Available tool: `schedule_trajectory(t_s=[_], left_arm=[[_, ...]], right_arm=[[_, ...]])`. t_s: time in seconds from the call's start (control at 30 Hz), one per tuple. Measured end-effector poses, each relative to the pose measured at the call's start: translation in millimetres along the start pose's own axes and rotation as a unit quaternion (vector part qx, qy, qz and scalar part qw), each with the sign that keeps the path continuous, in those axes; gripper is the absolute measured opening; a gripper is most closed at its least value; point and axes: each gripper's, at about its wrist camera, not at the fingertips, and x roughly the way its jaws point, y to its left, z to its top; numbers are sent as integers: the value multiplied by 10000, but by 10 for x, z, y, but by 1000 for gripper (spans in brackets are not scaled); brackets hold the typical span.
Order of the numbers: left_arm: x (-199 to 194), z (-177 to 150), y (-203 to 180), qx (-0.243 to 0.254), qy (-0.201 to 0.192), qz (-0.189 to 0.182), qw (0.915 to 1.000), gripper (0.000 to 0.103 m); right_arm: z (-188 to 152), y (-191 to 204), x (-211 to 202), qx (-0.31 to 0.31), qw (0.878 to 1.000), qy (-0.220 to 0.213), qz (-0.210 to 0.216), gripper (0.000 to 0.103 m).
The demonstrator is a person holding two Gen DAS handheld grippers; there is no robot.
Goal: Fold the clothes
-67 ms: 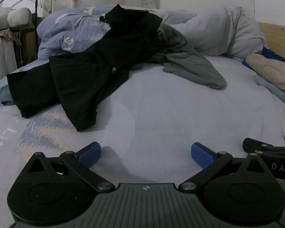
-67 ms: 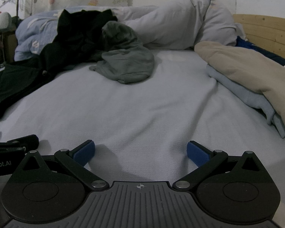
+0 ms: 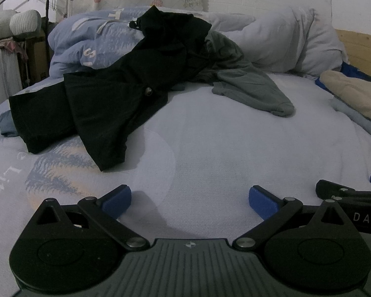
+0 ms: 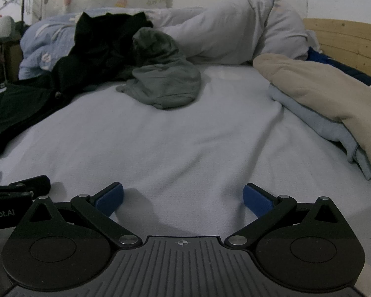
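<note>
Hovering low over the near edge of the bed sheet (image 4: 185, 133), the left gripper (image 3: 189, 199) and right gripper (image 4: 183, 196) both stand wide open and empty. The black garment (image 3: 104, 109) sprawls toward the sheet's left edge, tangled with the grey garment (image 4: 165, 86) (likely dragging it along if grabbed carelessly).

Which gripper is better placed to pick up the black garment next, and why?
Left. Its view has the black garment spread just ahead-left of the open left gripper; from the open right gripper it lies far left.
</note>
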Motion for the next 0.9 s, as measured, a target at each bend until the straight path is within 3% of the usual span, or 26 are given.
schedule_trajectory(t_s=[0.9], left_arm=[[8, -11, -50, 75, 28, 67, 9999, 103]], right_arm=[[-1, -1, 1, 8, 10000, -1, 6, 103]])
